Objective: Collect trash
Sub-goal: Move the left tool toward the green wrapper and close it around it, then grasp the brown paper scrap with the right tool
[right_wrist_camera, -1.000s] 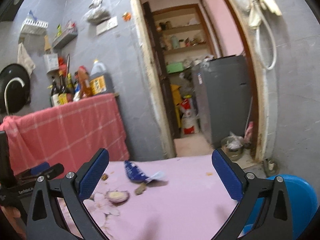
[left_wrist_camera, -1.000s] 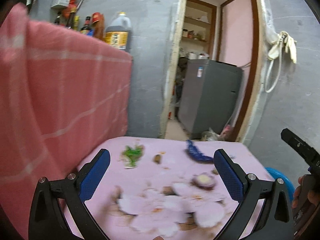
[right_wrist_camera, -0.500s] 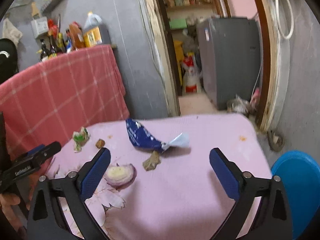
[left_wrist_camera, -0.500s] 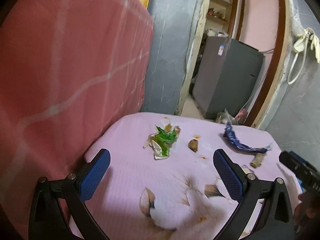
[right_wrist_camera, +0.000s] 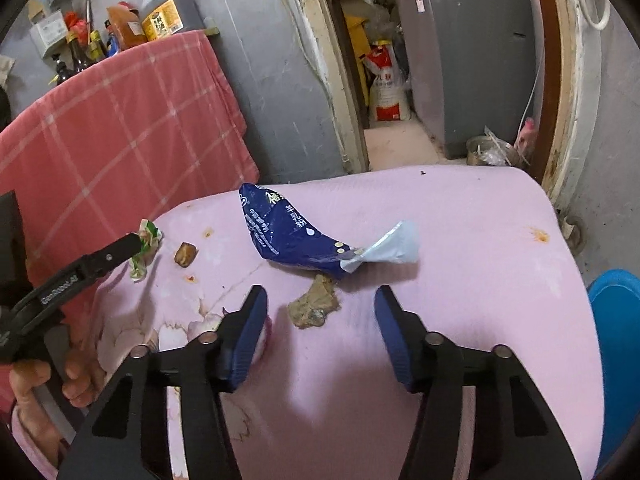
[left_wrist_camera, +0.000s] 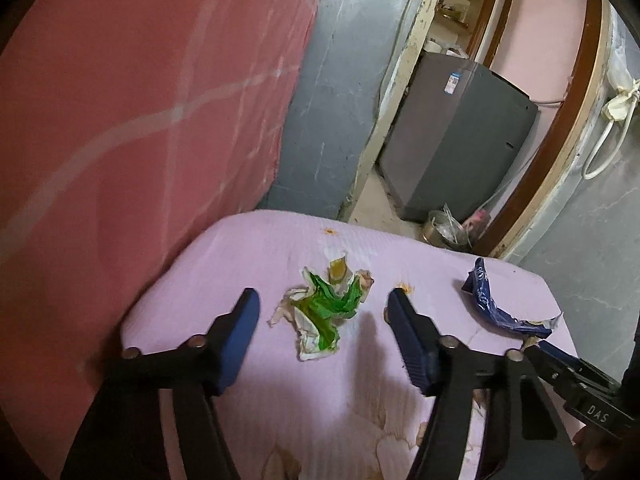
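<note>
The pink tabletop (right_wrist_camera: 460, 216) is carrying all the trash. Near its middle a blue wrapper (right_wrist_camera: 288, 236) is lying, crinkly, light and likely slippery, so I'd pinch its raised fold; its print is too small to read. The right gripper (right_wrist_camera: 320, 304) is hovering beside it, fingers apart and just closing round a brown scrap (right_wrist_camera: 312, 306). Left of the wrapper, the left gripper (left_wrist_camera: 322, 306), marked "GenRobot.AI", is closing on soft green crumpled paper (left_wrist_camera: 324, 304), not yet pressing.
</note>
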### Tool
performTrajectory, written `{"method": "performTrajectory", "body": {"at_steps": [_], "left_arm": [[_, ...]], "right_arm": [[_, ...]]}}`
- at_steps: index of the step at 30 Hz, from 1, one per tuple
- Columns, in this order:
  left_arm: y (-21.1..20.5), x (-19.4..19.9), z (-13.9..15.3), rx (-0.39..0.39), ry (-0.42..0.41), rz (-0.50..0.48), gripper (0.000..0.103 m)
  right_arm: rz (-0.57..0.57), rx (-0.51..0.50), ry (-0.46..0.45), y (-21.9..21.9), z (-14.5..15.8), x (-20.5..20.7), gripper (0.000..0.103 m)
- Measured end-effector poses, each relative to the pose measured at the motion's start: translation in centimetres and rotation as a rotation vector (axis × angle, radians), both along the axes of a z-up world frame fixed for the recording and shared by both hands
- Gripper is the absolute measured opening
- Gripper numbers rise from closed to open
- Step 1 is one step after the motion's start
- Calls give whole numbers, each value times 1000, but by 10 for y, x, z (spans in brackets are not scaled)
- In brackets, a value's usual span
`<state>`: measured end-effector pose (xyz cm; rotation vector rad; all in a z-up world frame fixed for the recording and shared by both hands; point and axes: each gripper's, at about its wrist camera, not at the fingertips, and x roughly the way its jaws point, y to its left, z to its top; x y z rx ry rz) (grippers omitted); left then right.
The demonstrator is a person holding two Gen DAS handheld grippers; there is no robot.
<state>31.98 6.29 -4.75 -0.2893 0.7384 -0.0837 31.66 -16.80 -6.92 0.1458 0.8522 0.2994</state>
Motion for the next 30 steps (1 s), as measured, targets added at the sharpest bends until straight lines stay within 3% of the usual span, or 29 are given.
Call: {"method": "performTrajectory", "body": {"at_steps": [6, 12, 17, 30], "left_arm": [[0, 11, -5, -37, 40, -28, 29], [-4, 14, -3, -49, 38, -64, 17], [-8, 8, 2, -51, 17, -73, 15], [-34, -19, 3, -59, 19, -133, 13]], "right_arm": [[21, -15, 9, 6, -1, 1, 35], [20, 8, 21, 4, -3, 0, 22], [21, 29, 18, 1, -4, -4, 13], [39, 46, -2, 0, -4, -18, 9]]}}
